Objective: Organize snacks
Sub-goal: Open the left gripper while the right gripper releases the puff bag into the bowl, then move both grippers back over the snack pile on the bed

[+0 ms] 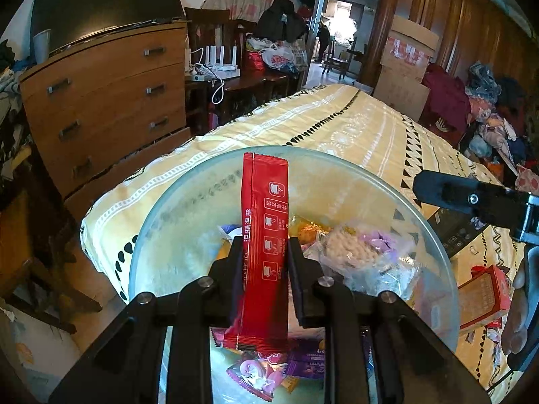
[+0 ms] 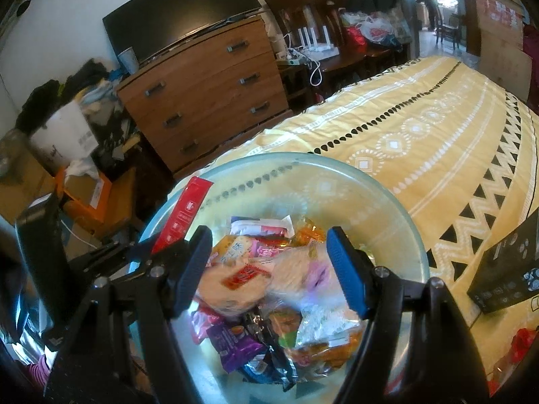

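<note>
red sachet held over the glass snack bowl

the left gripper (image 1: pixel 264 259) is clenched on a long red sachet (image 1: pixel 261 235), which stands upright above the near left part of the glass bowl (image 1: pixel 337 165). white cup pictograms in small boxes run down the sachet's face, with lines of chinese characters too small to read. the right gripper (image 2: pixel 269 266) hangs released over the middle of the bowl, its blue pads (image 2: pixel 347 269) wide apart with nothing between them. below lies a heap of wrapped snacks (image 2: pixel 269 289): pale crackers with a red label, a purple packet, orange and clear wrappers; their print is blurred. the bowl sits on a yellow quilt (image 2: pixel 421 128) with white diamonds and black triangles. a black box (image 2: pixel 505 269) lies to the right. far left, a wooden dresser (image 2: pixel 209 91) bears a dark tv (image 2: pixel 178 17).
</note>
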Demonstrator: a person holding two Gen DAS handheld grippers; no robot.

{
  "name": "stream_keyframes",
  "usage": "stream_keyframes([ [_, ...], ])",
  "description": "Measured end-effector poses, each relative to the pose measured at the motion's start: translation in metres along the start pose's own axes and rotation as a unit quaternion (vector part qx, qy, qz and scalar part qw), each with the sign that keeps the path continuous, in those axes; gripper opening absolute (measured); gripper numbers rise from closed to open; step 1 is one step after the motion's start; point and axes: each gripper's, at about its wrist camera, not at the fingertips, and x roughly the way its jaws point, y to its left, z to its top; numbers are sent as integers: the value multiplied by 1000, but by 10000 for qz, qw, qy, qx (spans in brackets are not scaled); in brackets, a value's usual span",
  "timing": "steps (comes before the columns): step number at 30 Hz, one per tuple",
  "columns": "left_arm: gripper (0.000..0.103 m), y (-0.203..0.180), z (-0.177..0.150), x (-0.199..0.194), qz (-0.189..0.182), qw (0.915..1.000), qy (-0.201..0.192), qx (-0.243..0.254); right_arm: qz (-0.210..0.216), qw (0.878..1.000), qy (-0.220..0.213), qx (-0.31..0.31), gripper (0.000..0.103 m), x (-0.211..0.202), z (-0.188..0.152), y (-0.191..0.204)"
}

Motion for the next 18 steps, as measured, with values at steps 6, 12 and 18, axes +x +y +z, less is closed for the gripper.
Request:
stream_keyframes([
  [6, 33, 5, -1, 5, 168, 9998, 71, -109, 69, 10000, 68, 2, 72, 6, -3, 4],
  [12, 45, 7, -4, 8, 308, 9994, 85, -97, 54, 9999, 86, 69, 73, 7, -8, 1],
  [18, 53, -1, -5, 2, 450, 9990, 29, -8, -137, 9997, -189, -11, 82, -15, -15, 3],
])
